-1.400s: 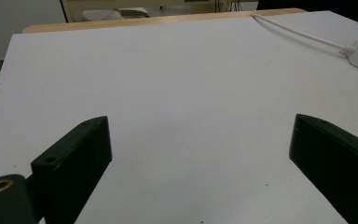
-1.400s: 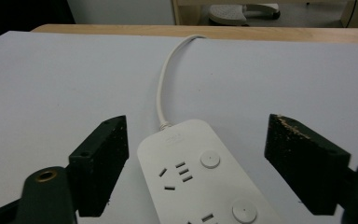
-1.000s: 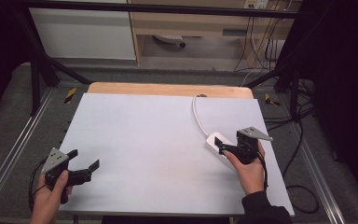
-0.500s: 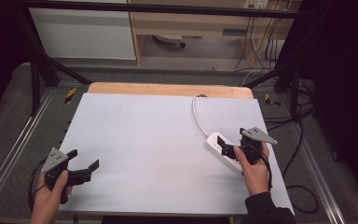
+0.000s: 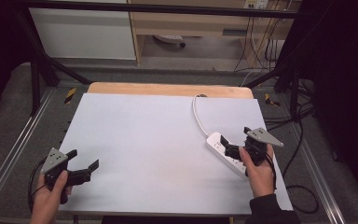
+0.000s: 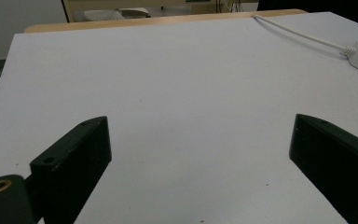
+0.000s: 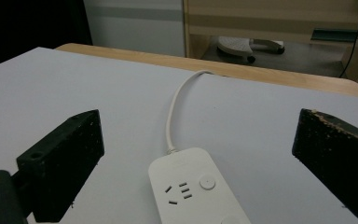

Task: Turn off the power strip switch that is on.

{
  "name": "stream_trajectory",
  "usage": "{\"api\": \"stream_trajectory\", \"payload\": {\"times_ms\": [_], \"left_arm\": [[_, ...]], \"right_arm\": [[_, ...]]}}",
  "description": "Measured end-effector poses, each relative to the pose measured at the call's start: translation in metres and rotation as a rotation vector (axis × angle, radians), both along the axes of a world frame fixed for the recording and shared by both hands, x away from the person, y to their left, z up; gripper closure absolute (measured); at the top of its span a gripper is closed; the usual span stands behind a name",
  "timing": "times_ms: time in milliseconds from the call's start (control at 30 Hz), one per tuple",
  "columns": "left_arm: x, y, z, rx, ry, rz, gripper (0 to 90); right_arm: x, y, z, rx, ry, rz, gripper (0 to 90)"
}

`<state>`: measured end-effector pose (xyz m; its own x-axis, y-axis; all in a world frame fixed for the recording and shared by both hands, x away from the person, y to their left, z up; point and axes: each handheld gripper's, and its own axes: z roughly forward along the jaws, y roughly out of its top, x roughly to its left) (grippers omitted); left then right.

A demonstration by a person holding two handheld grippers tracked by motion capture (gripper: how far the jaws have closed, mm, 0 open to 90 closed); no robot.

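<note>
One white power strip with its cord lies under my gaping right gripper; my left gripper gapes too

Power strip on table right side; cord runs toward far edge.

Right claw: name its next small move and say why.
Probably ease the right claw down and close on the power strip. Its jaws stand open on either side of the strip's cable end, not yet touching, while the left claw hovers open far off.
</note>
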<state>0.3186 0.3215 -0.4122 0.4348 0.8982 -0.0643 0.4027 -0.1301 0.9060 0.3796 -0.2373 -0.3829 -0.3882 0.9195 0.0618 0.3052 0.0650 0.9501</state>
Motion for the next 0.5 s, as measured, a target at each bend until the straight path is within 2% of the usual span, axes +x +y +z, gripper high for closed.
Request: {"api": "stream_trajectory", "payload": {"times_ms": [233, 500], "left_arm": [[0.000, 0.000, 0.000, 0.000, 0.001, 0.001, 5.5], [-0.003, 0.003, 0.003, -0.028, -0.004, 0.016, 5.5]], "right_arm": [[-0.009, -0.004, 0.001, -0.021, -0.028, 0.016, 2.2], [-0.022, -0.011, 0.003, -0.009, -0.067, 0.018, 2.2]]}}
